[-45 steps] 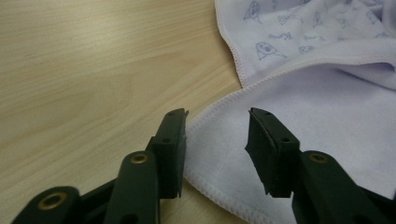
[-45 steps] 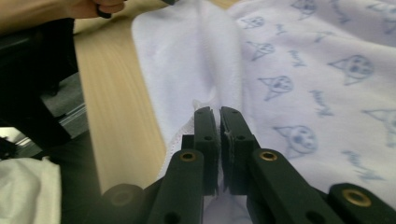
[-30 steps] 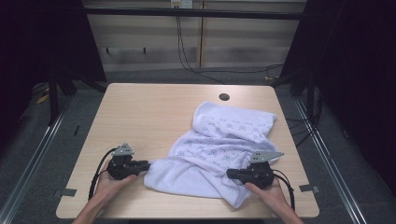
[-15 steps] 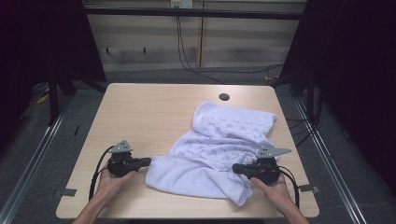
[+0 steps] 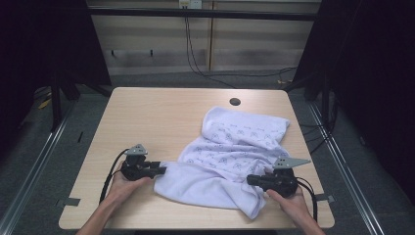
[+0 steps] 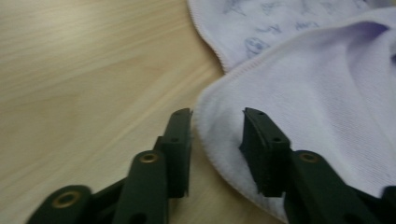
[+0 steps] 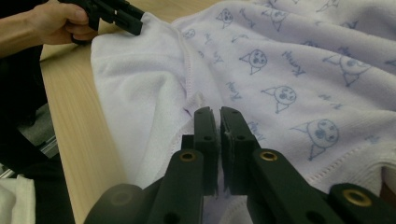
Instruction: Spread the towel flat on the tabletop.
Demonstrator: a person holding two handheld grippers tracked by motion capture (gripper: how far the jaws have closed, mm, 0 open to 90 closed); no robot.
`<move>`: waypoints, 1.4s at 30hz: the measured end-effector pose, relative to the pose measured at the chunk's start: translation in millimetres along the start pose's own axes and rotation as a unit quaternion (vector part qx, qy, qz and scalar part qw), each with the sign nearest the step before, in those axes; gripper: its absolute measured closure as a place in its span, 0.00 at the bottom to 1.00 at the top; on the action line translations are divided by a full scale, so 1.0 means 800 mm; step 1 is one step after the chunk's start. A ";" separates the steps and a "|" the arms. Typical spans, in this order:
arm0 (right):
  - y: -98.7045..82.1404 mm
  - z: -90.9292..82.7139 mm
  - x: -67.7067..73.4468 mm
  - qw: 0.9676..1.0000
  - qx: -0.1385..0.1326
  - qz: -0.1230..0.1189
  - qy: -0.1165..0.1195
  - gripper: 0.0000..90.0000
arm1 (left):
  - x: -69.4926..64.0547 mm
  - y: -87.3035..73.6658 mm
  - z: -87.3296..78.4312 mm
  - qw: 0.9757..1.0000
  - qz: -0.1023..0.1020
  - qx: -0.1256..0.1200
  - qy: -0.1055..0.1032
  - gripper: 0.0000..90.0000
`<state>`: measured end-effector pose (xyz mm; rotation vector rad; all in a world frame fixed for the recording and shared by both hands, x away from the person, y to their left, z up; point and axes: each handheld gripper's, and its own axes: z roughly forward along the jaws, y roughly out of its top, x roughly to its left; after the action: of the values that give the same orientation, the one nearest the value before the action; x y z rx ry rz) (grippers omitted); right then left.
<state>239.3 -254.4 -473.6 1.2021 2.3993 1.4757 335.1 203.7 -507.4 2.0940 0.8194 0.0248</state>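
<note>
Left tool (image 6: 217, 122) astride soft towel (image 6: 327, 93)

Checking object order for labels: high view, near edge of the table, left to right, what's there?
left gripper → white towel with cat-face print → right gripper. The towel's near fold runs from one gripper to the other; the round hole in the wooden table lies farther back.
</note>
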 end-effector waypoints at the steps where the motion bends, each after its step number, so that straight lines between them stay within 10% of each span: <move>1: 0.001 0.000 0.000 1.000 0.000 0.000 0.000 0.96 | -0.002 0.001 0.001 1.000 0.007 0.002 -0.011 0.83; 5: 0.003 -0.002 0.000 1.000 -0.003 -0.002 0.002 0.96 | -0.011 0.009 -0.011 0.999 0.011 -0.027 -0.022 0.98; 8: 0.006 -0.009 0.000 1.000 -0.016 0.007 0.002 0.96 | -0.021 0.022 -0.034 0.994 -0.021 -0.093 -0.056 0.99; 14: 0.022 -0.046 0.003 0.998 -0.062 0.013 -0.007 0.96 | -0.059 0.067 -0.085 0.982 0.027 -0.179 -0.053 0.99; 21: 0.058 -0.113 0.008 0.988 -0.155 0.017 0.004 0.97 | -0.058 0.082 -0.122 0.982 0.028 -0.180 -0.048 0.99; 29: 0.031 -0.129 0.058 0.993 -0.111 -0.011 0.033 0.96 | -0.105 -0.004 -0.139 0.986 0.045 -0.128 -0.094 0.98; 33: -0.027 -0.110 0.086 0.998 -0.036 0.010 0.053 0.95 | -0.119 -0.061 -0.148 0.982 0.026 -0.116 -0.150 0.98; 39: -0.053 -0.115 0.109 0.997 -0.016 0.018 0.072 0.78 | -0.123 -0.082 -0.179 0.974 0.029 -0.150 -0.168 0.91; 42: -0.045 -0.118 0.096 0.997 -0.036 0.030 0.069 0.77 | -0.111 -0.077 -0.173 0.977 0.018 -0.157 -0.143 0.86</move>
<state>124.0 -280.7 -427.2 1.2048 2.3914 1.6998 190.3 279.1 -441.9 1.7618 0.5622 -0.1167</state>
